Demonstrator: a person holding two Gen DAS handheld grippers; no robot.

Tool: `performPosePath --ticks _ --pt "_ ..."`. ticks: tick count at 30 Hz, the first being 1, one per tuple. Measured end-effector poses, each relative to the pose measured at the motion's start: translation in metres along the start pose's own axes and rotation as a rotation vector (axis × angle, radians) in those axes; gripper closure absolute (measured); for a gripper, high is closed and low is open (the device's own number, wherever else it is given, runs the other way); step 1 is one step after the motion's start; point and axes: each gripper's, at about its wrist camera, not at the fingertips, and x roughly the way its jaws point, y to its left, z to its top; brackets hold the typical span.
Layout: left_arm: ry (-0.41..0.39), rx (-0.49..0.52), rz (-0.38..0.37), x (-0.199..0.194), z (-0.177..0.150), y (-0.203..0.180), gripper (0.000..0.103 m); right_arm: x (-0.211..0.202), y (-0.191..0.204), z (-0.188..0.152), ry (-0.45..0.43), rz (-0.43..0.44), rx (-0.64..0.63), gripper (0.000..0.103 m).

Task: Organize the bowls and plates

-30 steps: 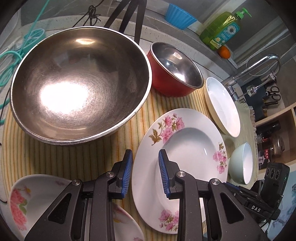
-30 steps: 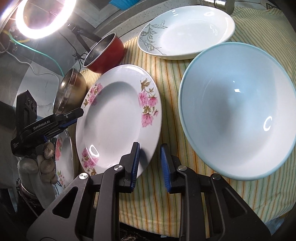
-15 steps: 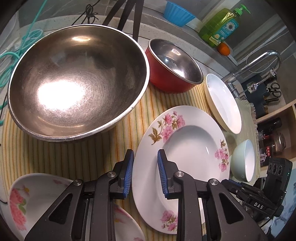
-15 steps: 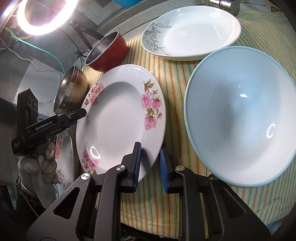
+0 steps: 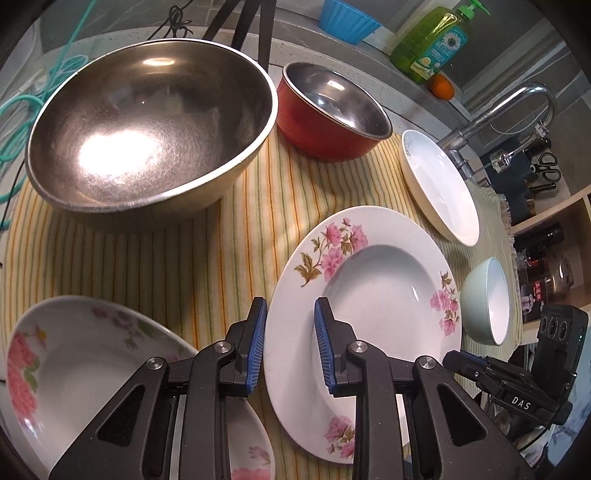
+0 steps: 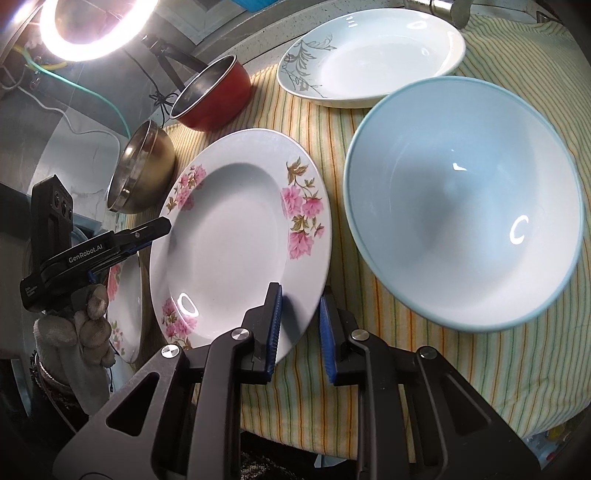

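Observation:
A white plate with pink flowers (image 5: 373, 291) lies on the striped cloth, also in the right wrist view (image 6: 229, 236). My left gripper (image 5: 290, 343) is open, its fingers astride the plate's left rim. My right gripper (image 6: 300, 328) is open, its fingers astride the plate's near right rim. A large steel bowl (image 5: 147, 133), a red bowl (image 5: 328, 114), a white leaf-pattern plate (image 6: 373, 55), a light blue bowl (image 6: 465, 199) and a pink-flowered bowl (image 5: 74, 369) stand around it.
The striped cloth (image 5: 147, 266) covers the counter. A tap (image 5: 495, 114), a green soap bottle (image 5: 432, 40) and a blue cup (image 5: 347, 22) stand at the back. A ring light (image 6: 88, 26) and cables are at the left.
Both grippers moved in over the flowered plate's rim from opposite sides. The plate looks tilted up a little at the right gripper's side.

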Motion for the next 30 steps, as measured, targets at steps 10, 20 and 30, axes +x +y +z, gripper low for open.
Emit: performPosePath --ticks 10,20,30 --pt "-0.003 0.003 0.009 -0.002 -0.019 -0.007 0.079 0.002 0.003 -0.005 0.009 -0.006 -0.011 0.083" --pt "-0.002 0.009 0.012 -0.005 -0.029 -0.010 0.079 0.007 0.006 -0.013 0.022 -0.005 -0.022 0.082" --pt "0.000 0.016 0.015 -0.006 -0.037 -0.015 0.079 0.008 0.005 -0.021 0.033 -0.002 -0.033 0.081"
